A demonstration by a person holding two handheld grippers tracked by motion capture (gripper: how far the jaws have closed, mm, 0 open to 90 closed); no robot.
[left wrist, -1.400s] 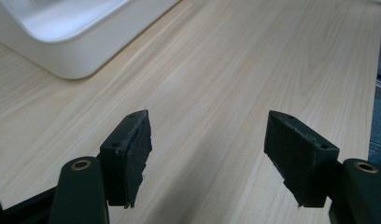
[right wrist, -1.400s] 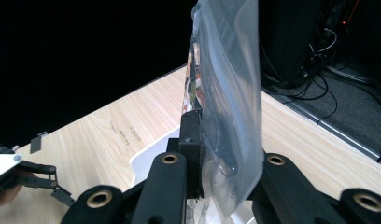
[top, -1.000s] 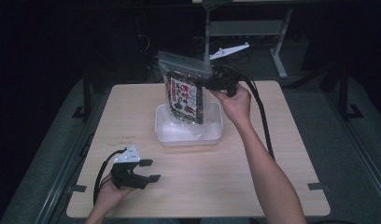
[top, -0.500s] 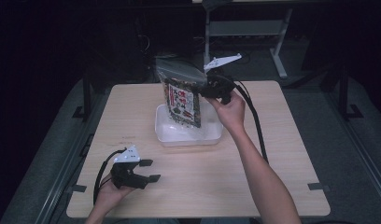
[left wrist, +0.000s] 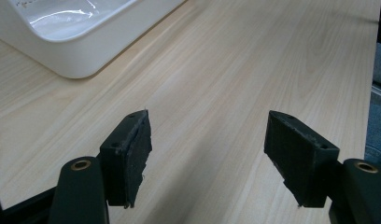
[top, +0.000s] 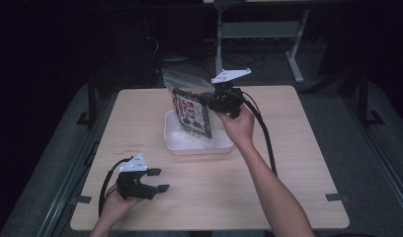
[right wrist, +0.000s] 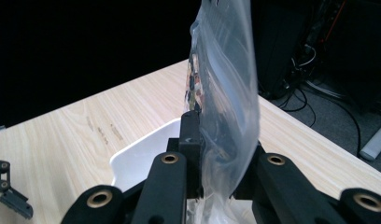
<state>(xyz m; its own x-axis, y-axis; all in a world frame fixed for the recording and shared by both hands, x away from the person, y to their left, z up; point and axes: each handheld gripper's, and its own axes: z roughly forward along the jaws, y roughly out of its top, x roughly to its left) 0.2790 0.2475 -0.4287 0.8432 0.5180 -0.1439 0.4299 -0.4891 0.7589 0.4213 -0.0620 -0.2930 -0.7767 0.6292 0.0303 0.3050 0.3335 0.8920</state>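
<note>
While clamped in the right claw (top: pixel 209 101), bag (top: pixel 191 111) upright over tub (top: pixel 199 145); left claw (top: pixel 157 180) apart.

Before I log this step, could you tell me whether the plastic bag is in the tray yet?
Partly: the plastic bag hangs upright from the right gripper, its bottom inside the white tray.

Left gripper (left wrist: pixel 207 154) sits low over the wooden table (left wrist: pixel 254 70), jaws spread apart with nothing between. White tray (left wrist: pixel 72 35) corner lies ahead, upper left.
</note>
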